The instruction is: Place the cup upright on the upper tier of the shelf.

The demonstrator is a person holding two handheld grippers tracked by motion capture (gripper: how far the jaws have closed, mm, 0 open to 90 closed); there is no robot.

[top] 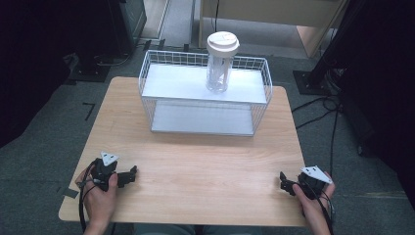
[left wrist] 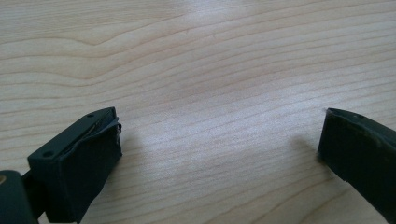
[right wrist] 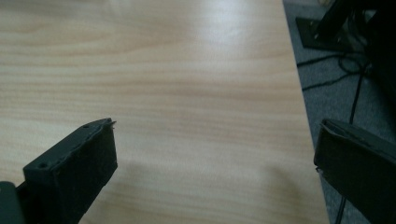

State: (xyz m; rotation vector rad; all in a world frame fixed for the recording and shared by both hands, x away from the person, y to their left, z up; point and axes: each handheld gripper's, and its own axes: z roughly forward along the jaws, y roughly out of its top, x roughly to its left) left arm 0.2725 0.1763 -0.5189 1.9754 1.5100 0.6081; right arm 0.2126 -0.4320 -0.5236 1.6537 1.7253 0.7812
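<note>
The left claw (top: 131, 175) rests near the tabletop's (top: 205, 156) near-left corner, jaws spread wide and empty. At the far edge, a lidded clear cup (top: 220, 61) stands upright on the wire rack (top: 205, 95). The right claw (top: 285, 182), near-right corner, gapes empty too. Likely a starting pose; reaching forward to the cup comes next.

Table (top: 195, 166): light wood, with a wavy brown grain pattern running across it. Wire basket (top: 266, 81): white, with a square grid mesh on its walls and plain white shelf panels. Container (top: 219, 73): clear body, cream-white lid. Left hand-held gripper (top: 131, 175): black, with a grey three-cornered top plate. Right hand-held gripper (top: 284, 180): black, with the same grey plate. Floor (top: 44, 142): dark grey carpet, crossed by black cables.
</note>
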